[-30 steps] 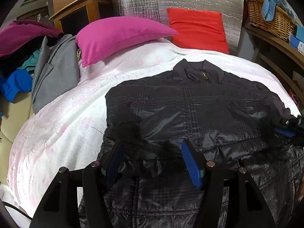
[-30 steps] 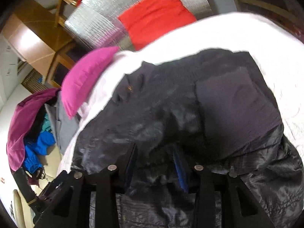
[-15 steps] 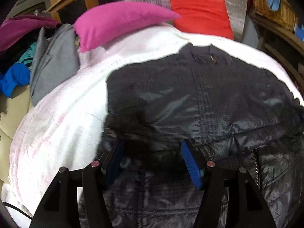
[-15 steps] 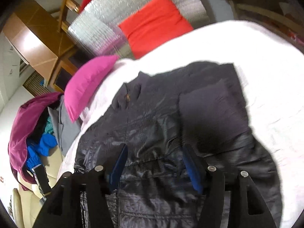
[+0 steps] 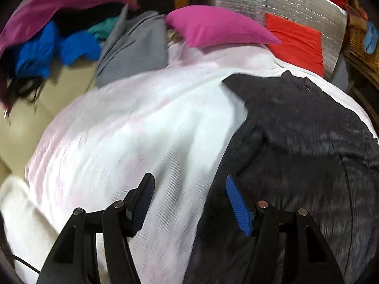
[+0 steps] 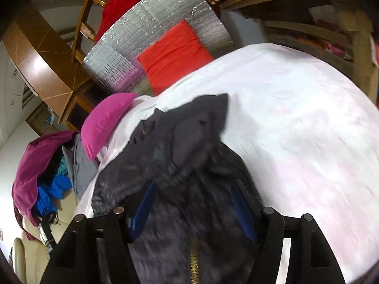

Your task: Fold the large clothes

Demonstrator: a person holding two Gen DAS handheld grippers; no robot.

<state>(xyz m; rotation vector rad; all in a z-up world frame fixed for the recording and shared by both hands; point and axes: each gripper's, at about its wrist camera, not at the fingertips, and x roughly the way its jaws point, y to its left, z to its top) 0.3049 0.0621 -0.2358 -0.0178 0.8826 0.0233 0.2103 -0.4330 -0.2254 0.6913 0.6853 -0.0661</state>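
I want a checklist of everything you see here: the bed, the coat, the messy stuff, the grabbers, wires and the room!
Surface: bed with white sheet, slightly wrinkled.
Job's things: black jacket lying on the sheet, collar toward the pillows.
Clutter: pink pillow, red cushion, clothes pile beside the bed.
Grippers: left gripper open over the sheet at the jacket's edge; right gripper open above the jacket.
Cables: thin black cable by the left gripper.
Surroundings: silver foil panel, wicker basket, wooden furniture.
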